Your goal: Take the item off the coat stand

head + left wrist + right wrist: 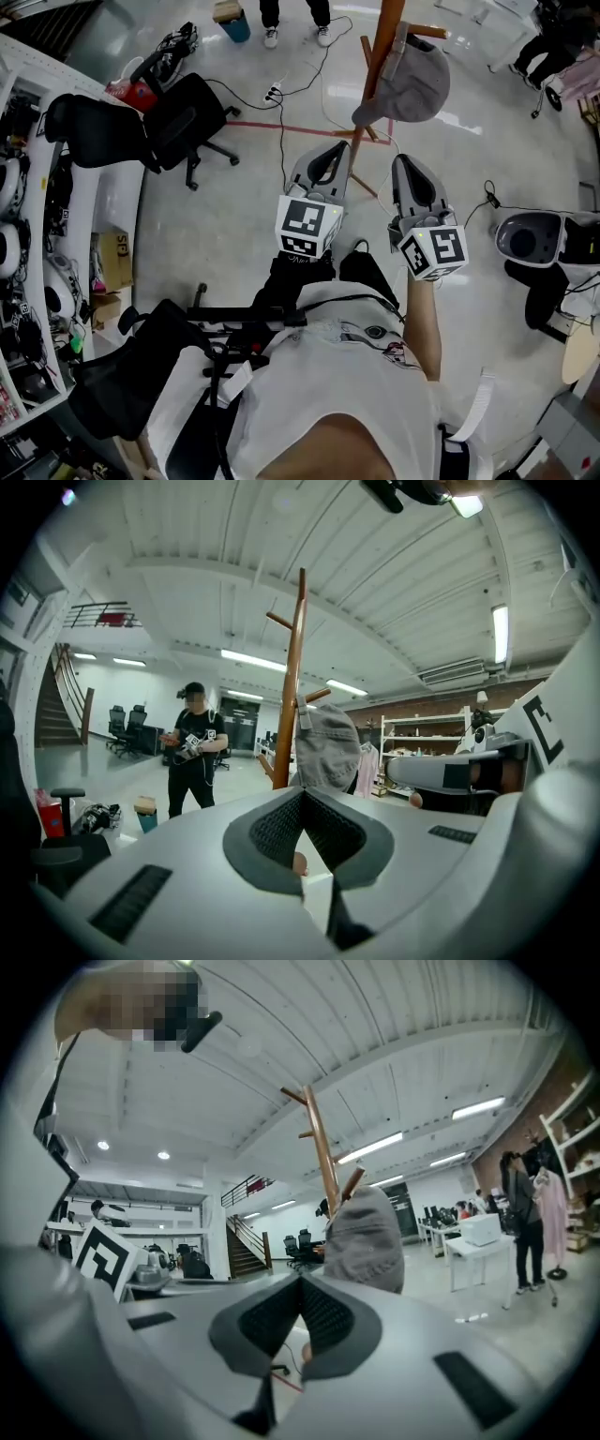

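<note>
A grey cap (412, 84) hangs on a peg of the wooden coat stand (380, 47) at the top of the head view. Both grippers are held side by side in front of it, pointing at it and short of touching it. My left gripper (330, 152) is shut with nothing in it, and its tips are near the stand's pole. My right gripper (403, 161) is also shut and empty, just below the cap. In the left gripper view the cap (326, 747) and stand (291, 686) rise beyond the closed gripper (302, 794). In the right gripper view the cap (364, 1241) sits straight ahead of the gripper (300, 1281).
A black office chair (178, 117) stands to the left on the floor, with cluttered white shelves (28, 234) along the left edge. A cable and power strip (274, 92) lie near the stand's base. A person (194, 747) stands beyond the stand. A white device (534, 239) sits at the right.
</note>
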A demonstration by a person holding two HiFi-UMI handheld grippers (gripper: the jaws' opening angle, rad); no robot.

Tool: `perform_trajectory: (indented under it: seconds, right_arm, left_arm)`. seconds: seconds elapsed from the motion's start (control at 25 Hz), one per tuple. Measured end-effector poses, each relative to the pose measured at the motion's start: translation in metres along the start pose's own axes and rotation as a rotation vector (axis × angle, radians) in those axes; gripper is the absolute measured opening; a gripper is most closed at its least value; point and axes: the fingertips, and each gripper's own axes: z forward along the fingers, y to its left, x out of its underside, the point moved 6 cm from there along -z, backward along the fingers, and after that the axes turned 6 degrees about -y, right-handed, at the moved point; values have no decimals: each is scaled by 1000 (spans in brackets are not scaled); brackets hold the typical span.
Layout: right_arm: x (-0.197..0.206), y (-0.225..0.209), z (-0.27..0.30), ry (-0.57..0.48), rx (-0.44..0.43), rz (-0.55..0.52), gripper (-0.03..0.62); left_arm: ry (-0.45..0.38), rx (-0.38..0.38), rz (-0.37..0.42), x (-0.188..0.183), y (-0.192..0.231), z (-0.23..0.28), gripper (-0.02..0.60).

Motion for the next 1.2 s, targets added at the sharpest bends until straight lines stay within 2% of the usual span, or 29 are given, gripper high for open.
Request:
perform_trajectory:
  seconds: [0.16,0.28,0.44,0.64,0.84,0.92,0.96,1.04,1.2]
  right_arm:
    - [-4,-4,18,3,-26,1,5]
    - [-20,-14,24,-41,-35,-31,5]
    - [-46,-39,25,-103,14,-46,5]
    - [-57,-63,30,-129,42,-40,14]
    - [-58,-78,41,-120,47,-46,114]
    - [-56,-83,47,-104,43,-48,198]
    - [-54,-86,50,-93,41,-52,218]
    - [-50,-90,58,-61,32,-62,241]
    - [-41,-90,75,-3,-13,-74,242]
  left_arm:
    - [-1,-19,18,-7,4,8,3]
    - [-12,-31,33,-16,5,13,3]
    - [-25,-59,44,-27,11,18,3]
    - [-19,-78,50,-29,17,27,3]
    - [1,-84,61,-26,18,35,2]
    - [6,-91,59,-25,21,36,3]
    - [7,-97,56,-25,22,36,3]
    - [6,-108,53,-24,25,37,3]
    - [8,-119,51,-23,29,35,2]
